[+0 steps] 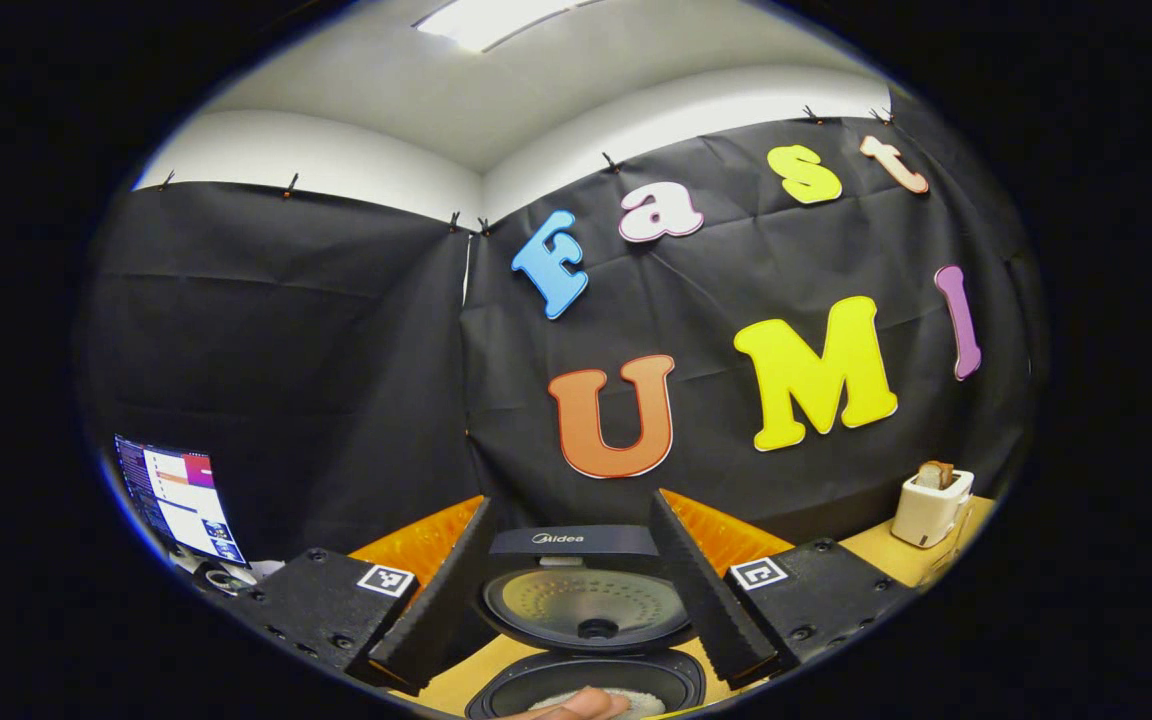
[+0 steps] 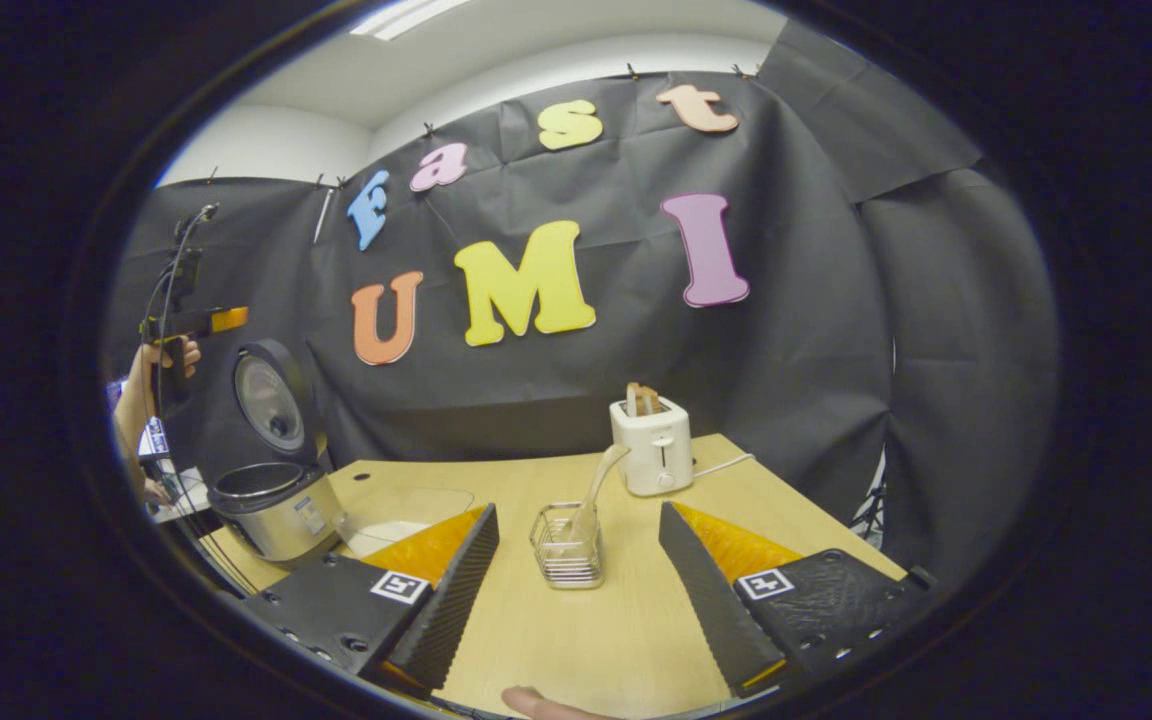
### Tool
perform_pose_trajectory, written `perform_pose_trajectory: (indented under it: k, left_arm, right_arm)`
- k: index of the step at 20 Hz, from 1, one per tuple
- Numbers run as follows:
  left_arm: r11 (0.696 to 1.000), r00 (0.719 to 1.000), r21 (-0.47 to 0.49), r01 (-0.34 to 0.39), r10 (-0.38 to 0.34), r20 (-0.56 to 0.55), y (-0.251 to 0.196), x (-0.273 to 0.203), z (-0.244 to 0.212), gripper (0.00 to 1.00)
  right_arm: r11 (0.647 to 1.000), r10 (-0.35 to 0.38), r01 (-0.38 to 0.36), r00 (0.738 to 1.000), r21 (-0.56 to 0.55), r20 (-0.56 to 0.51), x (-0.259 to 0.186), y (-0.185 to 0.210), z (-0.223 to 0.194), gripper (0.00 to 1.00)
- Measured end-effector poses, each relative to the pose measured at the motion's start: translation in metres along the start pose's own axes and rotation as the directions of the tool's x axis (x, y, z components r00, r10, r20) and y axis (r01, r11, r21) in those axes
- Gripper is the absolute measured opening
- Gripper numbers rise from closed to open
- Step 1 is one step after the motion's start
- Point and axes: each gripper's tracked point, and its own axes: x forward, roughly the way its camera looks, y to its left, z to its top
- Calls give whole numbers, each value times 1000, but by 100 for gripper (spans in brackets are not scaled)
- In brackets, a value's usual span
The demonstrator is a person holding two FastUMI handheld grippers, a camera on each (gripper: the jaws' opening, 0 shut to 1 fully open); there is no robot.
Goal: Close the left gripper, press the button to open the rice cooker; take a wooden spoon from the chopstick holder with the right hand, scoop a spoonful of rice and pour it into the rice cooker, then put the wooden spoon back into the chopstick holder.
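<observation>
Cooker [image 1: 586,610] lid up; spoon [image 2: 596,490] standing in holder [image 2: 568,548]. Left gripper [image 1: 576,600] and right gripper [image 2: 576,590] both spread, empty.

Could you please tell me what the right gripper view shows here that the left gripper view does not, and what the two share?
Right gripper view: the wire chopstick holder with the wooden spoon standing in it, ahead of the open right gripper; a clear container beside the cooker; the other gripper held high by a hand.

Left gripper view: the open left gripper, a monitor, and rice inside the pot.

Both: the rice cooker with lid raised, the white toaster and the wooden table.
</observation>
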Motion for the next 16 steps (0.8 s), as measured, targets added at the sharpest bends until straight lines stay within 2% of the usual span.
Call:
perform_pose_trajectory:
  k: [2, 3, 4, 6, 7, 9, 10, 11, 12, 13, 14, 16]
  left_arm:
    - [1000, 1000, -14, 8, -8, 9, -2, 19, 0, 98]
    - [1000, 1000, -22, 13, -13, -2, -5, 29, -3, 95]
    - [999, 1000, -29, 20, -21, -16, -7, 35, -7, 98]
    - [998, 999, -39, 41, -42, -30, -13, 53, -6, 99]
    - [998, 998, -47, 42, -44, -44, -16, 62, -9, 99]
    - [997, 995, -68, 21, -28, -101, -11, 78, -21, 99]
    - [997, 992, -78, 17, -27, -126, -11, 81, -28, 99]
    - [996, 990, -84, 7, -18, -137, -8, 84, -30, 99]
    - [996, 989, -91, 12, -25, -144, -8, 86, -34, 99]
    - [995, 987, -98, 19, -34, -157, -10, 88, -39, 98]
    - [994, 982, -103, 30, -48, -181, -10, 88, -47, 99]
    - [994, 985, -99, 51, -67, -162, -10, 84, -44, 96]
  right_arm:
    - [1000, -13, 13, 1000, 9, 1, 3, -5, 1, 96]
    - [1000, -19, 19, 1000, 15, 0, 5, -7, 0, 92]
    - [999, -25, 25, 1000, 22, -4, 5, -10, -1, 92]
    - [999, -30, 31, 999, 34, -15, 7, -13, -4, 96]
    - [999, -32, 33, 999, 37, -17, 8, -14, -4, 92]
    - [998, -46, 47, 999, 41, -25, 11, -17, -7, 96]
    - [998, -47, 48, 998, 42, -30, 13, -17, -8, 92]
    - [998, -42, 43, 999, 41, -34, 14, -14, -9, 92]
    - [999, -35, 36, 999, 40, -34, 14, -11, -9, 96]
    - [999, -30, 31, 999, 38, -33, 13, -10, -9, 92]
    - [999, -27, 28, 999, 34, -34, 13, -9, -9, 92]
    - [1000, -21, 22, 999, 18, -36, 13, -6, -11, 92]
